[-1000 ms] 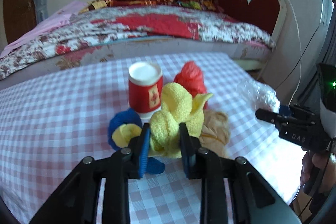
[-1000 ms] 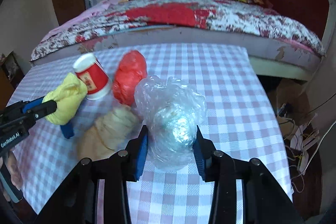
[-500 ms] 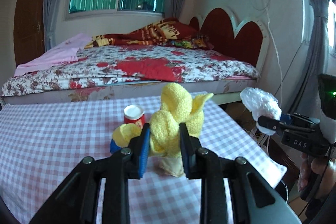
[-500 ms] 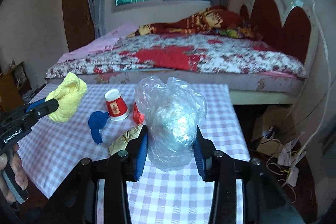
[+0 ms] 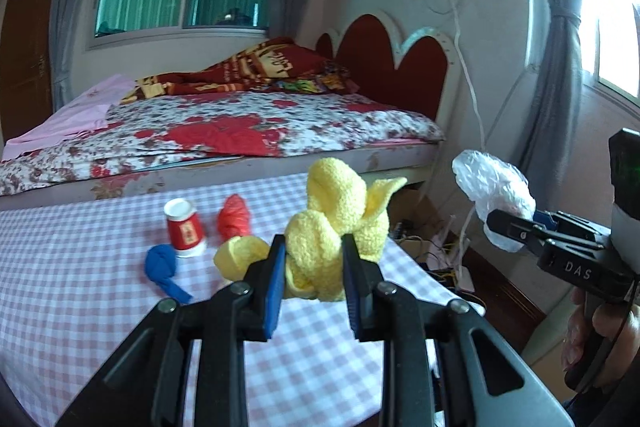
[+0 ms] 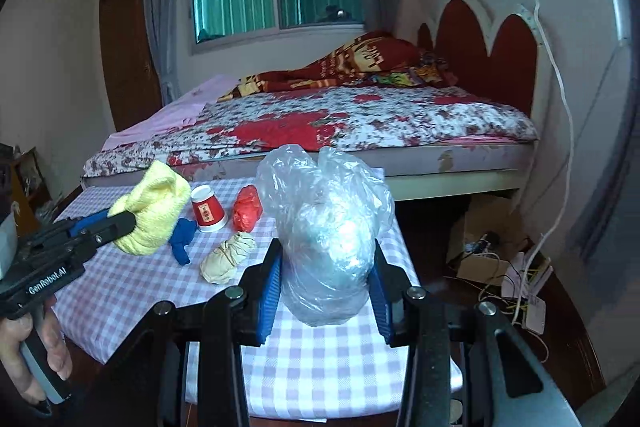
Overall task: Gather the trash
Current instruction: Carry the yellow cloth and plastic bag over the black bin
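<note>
The left gripper (image 5: 313, 271) is clamped on a yellow cloth (image 5: 340, 223), which bulges up and forward from between its blue pads. The right gripper (image 6: 325, 277) is clamped on a crumpled clear bag (image 6: 326, 231) that fills the gap between its pads and rises above them. Both are held above the near edge of a checked table (image 5: 80, 307).

Ahead of the left jaws and to their left, on the table, stand an upturned red cup (image 5: 184, 229), a red wad (image 5: 234, 217) beside it, and a blue wad (image 5: 162, 269) nearer the jaws. A tan wad (image 6: 227, 257) lies just ahead-left of the right jaws; from the left wrist the cloth hides it.

Each gripper shows in the other's view: the right one with its bag off to the right of the left jaws, the left one with its cloth off to the left of the right jaws. Beyond the table is a bed (image 6: 360, 123).
</note>
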The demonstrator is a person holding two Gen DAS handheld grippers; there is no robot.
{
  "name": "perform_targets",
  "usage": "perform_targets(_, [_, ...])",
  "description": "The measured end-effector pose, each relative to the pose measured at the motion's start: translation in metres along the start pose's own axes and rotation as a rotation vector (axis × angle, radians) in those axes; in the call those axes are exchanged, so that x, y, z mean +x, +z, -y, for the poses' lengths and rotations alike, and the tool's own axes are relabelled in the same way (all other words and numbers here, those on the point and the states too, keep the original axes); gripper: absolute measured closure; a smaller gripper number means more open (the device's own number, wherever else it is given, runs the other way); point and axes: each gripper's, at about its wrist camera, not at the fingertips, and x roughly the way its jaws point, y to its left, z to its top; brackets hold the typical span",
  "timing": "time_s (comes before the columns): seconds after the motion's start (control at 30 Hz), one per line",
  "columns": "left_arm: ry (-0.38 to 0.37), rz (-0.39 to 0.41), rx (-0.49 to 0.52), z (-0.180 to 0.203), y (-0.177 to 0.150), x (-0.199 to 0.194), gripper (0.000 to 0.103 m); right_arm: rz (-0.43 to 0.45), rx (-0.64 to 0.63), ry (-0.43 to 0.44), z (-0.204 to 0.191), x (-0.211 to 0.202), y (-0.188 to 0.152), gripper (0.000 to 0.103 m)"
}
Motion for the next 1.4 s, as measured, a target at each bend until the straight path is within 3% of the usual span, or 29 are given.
perform_targets(0.9, [-0.238, -0.083, 0.177, 0.167, -0.030, 0.018, 0.076, -0.041, 0.159, -0.217, 0.123, -0.093, -0.075, 0.062])
perform_targets(1.4, [-0.351, -0.261, 0.244, 0.247, -0.093, 0.062, 0.076, -0.179, 0.234, -0.305, 0.187, -0.103, -0.147, 0.062])
